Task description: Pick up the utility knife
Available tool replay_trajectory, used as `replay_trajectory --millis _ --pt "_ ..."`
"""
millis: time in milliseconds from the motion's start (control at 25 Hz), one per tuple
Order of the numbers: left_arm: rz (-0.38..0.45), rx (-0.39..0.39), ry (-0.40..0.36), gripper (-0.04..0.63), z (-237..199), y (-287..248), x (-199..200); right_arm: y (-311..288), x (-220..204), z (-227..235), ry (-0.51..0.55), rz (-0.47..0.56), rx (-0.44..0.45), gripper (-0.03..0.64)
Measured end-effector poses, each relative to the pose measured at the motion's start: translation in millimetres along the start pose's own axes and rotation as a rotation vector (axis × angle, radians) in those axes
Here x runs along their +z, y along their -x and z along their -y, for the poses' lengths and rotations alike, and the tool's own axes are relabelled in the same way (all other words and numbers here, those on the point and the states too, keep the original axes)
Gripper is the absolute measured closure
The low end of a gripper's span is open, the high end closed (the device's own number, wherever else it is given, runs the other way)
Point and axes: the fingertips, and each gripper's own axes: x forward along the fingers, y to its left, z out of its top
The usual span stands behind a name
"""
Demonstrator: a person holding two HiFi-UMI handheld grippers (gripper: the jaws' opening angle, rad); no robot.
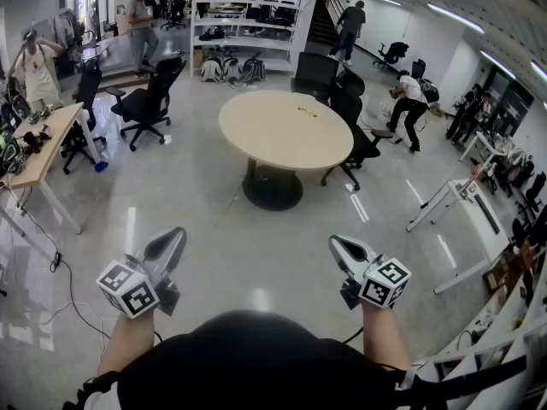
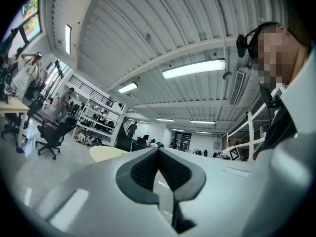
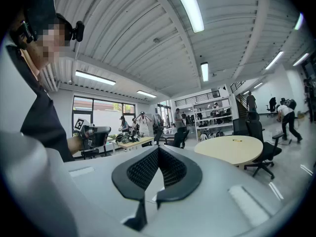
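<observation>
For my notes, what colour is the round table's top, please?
The table top is pale beige; head view shows it best.

On round table, yellow item — too small to ID.

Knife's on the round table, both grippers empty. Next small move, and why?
Probably step toward the table: the knife lies on its far half, well beyond both grippers. The left gripper and right gripper are shut and hold nothing, so whichever one reaches should likely open its jaws on the way.
</observation>
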Motion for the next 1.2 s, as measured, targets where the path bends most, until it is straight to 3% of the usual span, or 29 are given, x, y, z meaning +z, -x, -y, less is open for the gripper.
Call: replay_trajectory --millis 1200 --pt "-0.004 -0.012 0.039 0.601 -36.8 4.7 10.9 -33.8 6.7 -10.1 -0.003 0.014 0.0 0.601"
